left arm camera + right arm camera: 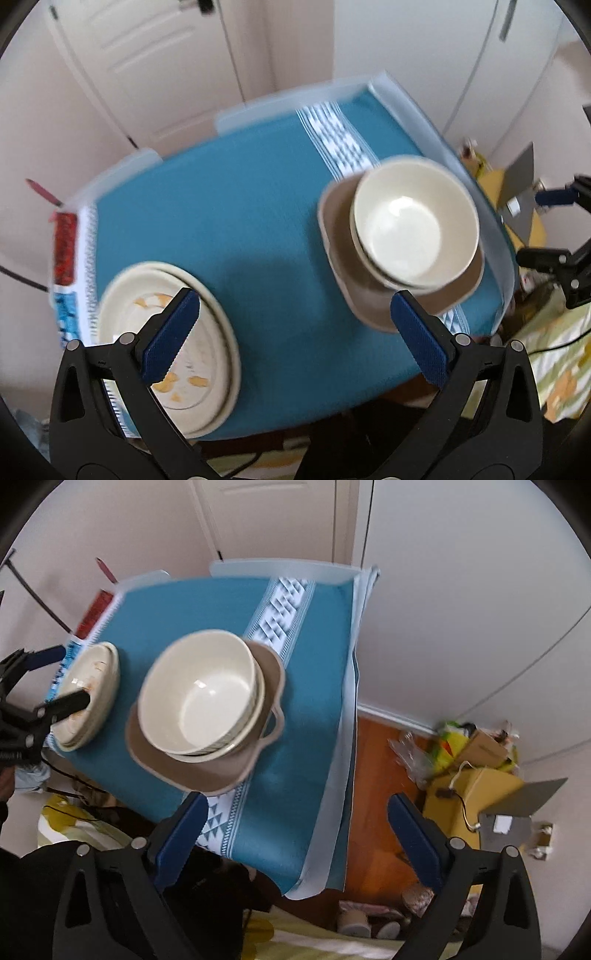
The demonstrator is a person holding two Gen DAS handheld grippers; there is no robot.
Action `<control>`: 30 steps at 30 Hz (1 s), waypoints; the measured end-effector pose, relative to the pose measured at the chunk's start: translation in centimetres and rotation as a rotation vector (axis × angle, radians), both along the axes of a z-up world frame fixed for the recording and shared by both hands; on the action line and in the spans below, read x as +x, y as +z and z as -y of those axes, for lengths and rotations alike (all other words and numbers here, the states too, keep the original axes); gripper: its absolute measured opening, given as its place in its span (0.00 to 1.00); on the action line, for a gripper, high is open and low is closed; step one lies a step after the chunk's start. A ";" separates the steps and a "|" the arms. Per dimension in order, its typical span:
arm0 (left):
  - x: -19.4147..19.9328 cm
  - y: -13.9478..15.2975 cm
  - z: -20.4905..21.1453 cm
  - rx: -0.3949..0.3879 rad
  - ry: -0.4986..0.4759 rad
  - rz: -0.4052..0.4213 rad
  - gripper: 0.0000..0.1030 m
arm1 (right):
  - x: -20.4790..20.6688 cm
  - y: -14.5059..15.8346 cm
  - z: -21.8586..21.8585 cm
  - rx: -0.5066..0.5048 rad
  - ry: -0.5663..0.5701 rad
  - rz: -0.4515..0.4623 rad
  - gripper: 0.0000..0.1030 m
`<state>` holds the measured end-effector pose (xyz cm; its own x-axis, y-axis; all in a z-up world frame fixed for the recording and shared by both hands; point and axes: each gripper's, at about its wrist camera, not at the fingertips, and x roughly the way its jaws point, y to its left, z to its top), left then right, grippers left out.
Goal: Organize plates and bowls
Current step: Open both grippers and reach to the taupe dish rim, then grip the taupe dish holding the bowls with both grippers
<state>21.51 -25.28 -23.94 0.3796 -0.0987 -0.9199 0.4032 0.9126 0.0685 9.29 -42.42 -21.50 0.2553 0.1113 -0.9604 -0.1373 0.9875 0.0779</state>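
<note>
Cream bowls [412, 225] [201, 698] sit nested on a brown squarish dish [373, 306] [221, 771] on the right part of the blue tablecloth [258, 221] [295, 775]. Stacked cream plates [184, 362] [92, 698] with orange crumbs lie at the left. My left gripper [295, 325] hangs open above the cloth between plates and dish, nothing between its fingers. My right gripper [295, 830] is open over the table's right edge, below the dish, also with nothing in it. The left gripper [62, 679] shows over the plates in the right wrist view.
White closet doors [166, 74] and walls stand behind the table. A red and blue spiral-bound book [66, 258] lies at the table's left edge. On the wood floor [373, 775] at the right are a yellow cardboard box [472, 797] and bags.
</note>
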 end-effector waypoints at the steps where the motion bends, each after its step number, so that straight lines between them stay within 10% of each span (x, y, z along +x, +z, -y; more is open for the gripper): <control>1: 0.3 -0.9 0.2 0.003 -0.006 -0.027 1.00 | 0.4 -0.6 -0.2 0.000 -0.004 -0.023 0.94; 11: 1.2 -5.7 1.8 0.002 -0.064 -0.169 0.80 | 2.9 -5.1 -2.7 -0.020 0.047 -0.155 0.92; 17: 1.4 -7.6 3.3 -0.005 -0.107 -0.189 0.57 | 3.9 -7.1 -3.8 0.027 0.092 -0.188 0.55; 21: 1.5 -8.2 4.1 -0.045 -0.126 -0.187 0.19 | 3.9 -8.0 -3.2 0.084 0.081 -0.172 0.49; 30: 1.4 -9.3 4.9 -0.044 -0.106 -0.146 0.13 | 3.3 -8.4 -4.0 0.106 0.125 -0.080 0.23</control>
